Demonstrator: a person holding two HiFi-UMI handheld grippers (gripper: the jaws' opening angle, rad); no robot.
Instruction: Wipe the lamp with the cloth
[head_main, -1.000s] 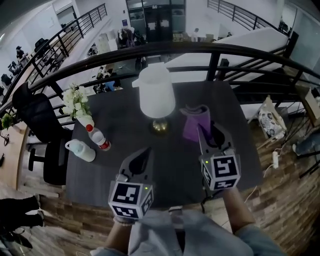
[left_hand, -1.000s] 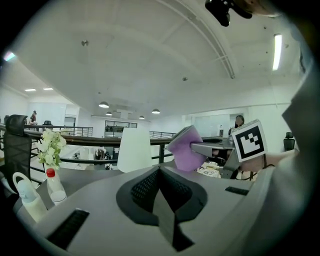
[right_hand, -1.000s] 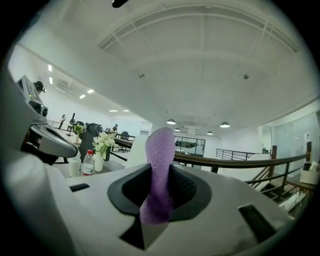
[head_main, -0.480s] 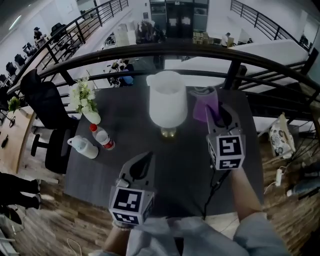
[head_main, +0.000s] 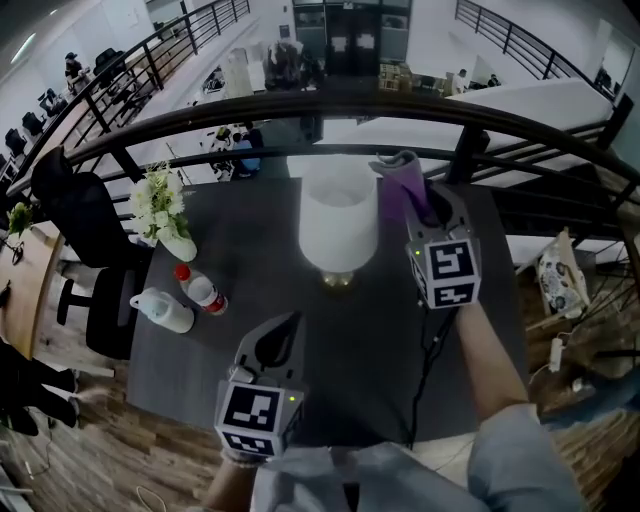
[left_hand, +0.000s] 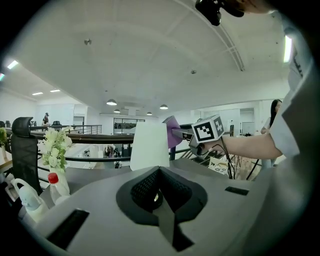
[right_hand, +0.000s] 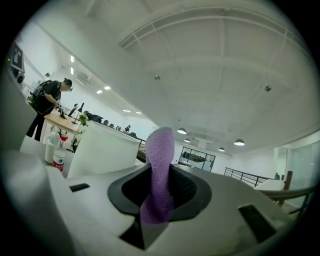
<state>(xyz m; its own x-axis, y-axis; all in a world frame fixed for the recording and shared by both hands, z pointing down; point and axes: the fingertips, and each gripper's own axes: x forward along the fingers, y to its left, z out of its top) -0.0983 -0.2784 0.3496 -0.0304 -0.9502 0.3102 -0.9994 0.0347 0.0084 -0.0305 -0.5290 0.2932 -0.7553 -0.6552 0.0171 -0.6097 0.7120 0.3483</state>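
Observation:
A lamp with a white shade (head_main: 339, 224) and a brass base (head_main: 338, 278) stands at the middle back of the dark table (head_main: 340, 350). The shade also shows in the left gripper view (left_hand: 149, 146) and the right gripper view (right_hand: 102, 150). My right gripper (head_main: 428, 208) is raised just right of the shade's top, shut on a purple cloth (head_main: 403, 182) that sticks up between its jaws (right_hand: 159, 172). The cloth lies close beside the shade's upper right edge; contact is unclear. My left gripper (head_main: 280, 335) hovers low near the table's front, jaws shut and empty (left_hand: 160, 195).
A vase of white flowers (head_main: 158, 212), a red-capped bottle (head_main: 201, 290) and a white jug (head_main: 165, 309) stand at the table's left side. A dark railing (head_main: 300, 105) runs behind the table. A black office chair (head_main: 75, 230) stands to the left.
My right gripper has lifted the purple cloth from the table and carried it up and back to the shade's upper right. The left gripper has stayed about where it was.

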